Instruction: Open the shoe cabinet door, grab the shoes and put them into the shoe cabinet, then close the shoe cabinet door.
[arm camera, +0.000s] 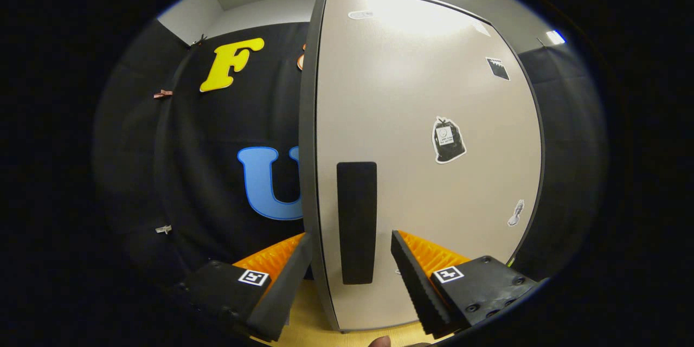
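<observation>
The shoe cabinet (423, 92) stands upright just ahead, with a beige door framed in dark edging and shut flat against its front. A tall black handle (356, 222) sits near the door's left edge. My gripper (352, 249) is open, and its orange-and-black fingers (415, 282) straddle the handle: the left one is at the door's left edge, the right one on the door face to the handle's right. Neither finger presses on the handle.
Stickers dot the door face, one dark one (448, 140) at mid height. Black cloth hangs to the left of the cabinet and to its right. A light wooden surface (309, 314) shows below the cabinet, between the fingers.
</observation>
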